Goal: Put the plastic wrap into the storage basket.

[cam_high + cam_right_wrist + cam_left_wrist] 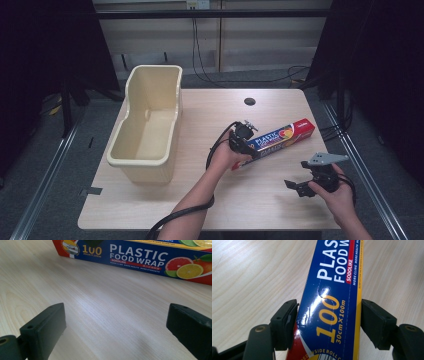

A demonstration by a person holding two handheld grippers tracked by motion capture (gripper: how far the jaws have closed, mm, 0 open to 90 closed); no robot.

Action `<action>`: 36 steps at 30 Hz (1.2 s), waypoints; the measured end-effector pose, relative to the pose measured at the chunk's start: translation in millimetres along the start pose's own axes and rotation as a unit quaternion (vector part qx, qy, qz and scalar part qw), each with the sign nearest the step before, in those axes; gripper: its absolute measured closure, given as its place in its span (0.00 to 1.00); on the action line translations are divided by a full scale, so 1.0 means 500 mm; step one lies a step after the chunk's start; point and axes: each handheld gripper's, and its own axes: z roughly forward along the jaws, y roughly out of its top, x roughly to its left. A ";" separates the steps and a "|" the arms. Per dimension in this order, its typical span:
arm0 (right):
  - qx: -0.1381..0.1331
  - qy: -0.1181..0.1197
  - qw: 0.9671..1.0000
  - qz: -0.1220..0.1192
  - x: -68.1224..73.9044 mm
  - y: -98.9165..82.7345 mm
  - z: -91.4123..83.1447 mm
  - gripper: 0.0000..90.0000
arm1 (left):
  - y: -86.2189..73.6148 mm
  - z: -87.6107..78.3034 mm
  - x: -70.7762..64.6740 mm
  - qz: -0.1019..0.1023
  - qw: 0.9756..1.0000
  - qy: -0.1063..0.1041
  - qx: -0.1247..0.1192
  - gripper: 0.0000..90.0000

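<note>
Both fingers of the left gripper [329, 322] stand on either side of the box [332, 302], one at each long edge, close to the end that carries the "100" print. In the left gripper view the left pad [287, 322] lies against the blue face's edge and the right pad [377, 325] sits at the yellow edge; whether they already press on the cardboard I cannot tell, though they are at least touching or just beside it. No earlier look is at hand, so only this stance can be told.

Seen from the high view, the left gripper [245, 142] comes down over the near end of the box [280, 137], which lies flat and slanted on the table [200, 200], its red end pointing away to the right. A cream tub [150, 120] stands well apart to the left of it, upright.

Fingers of the right gripper [115, 327] are spread wide with bare wood between them. The box [140, 257] lies across the top of the right gripper view, beyond the fingertips and apart from them. From above, the right gripper [312, 182] hovers near the table's near right edge, below the box.
</note>
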 end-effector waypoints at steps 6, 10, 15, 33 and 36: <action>-0.001 -0.002 1.000 0.002 -0.001 -0.001 -0.002 0.03 | -0.015 -0.016 -0.003 -0.003 1.000 -0.010 0.009 0.40; -0.001 -0.003 1.000 0.001 -0.001 -0.001 -0.003 0.03 | -0.033 -0.030 -0.002 -0.003 1.000 -0.014 0.009 0.41; -0.001 -0.003 1.000 0.003 0.000 -0.001 -0.002 0.03 | -0.073 -0.060 0.001 -0.017 1.000 -0.016 0.005 0.42; 0.000 -0.002 1.000 0.003 0.002 0.001 0.002 0.03 | -0.013 -0.053 0.007 -0.036 0.999 -0.018 0.024 0.24; 0.000 -0.002 1.000 0.004 0.003 0.001 0.001 0.03 | 0.000 -0.042 0.004 -0.037 0.999 -0.013 0.025 0.23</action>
